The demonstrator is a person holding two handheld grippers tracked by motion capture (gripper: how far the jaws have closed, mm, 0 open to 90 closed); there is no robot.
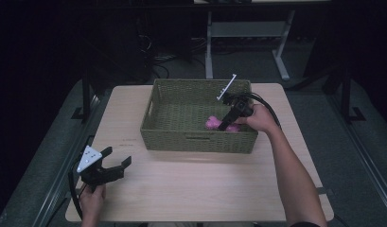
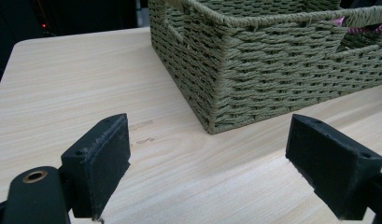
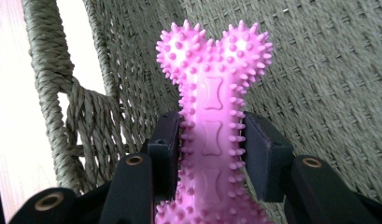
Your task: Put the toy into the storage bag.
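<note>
right claw (image 3: 212,154) clamped on pink bone toy (image 3: 212,88) | left claw (image 2: 209,163) wide, empty

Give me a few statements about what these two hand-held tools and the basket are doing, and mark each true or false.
1. The right gripper has its fingers clamped on a pink spiky bone toy. True.
2. The toy is outside the woven basket, on the table. False: it is inside the basket.
3. The left gripper holds the basket's rim. False: it is open, holding nothing, apart from the basket.
4. The basket is green and woven. True.
</note>
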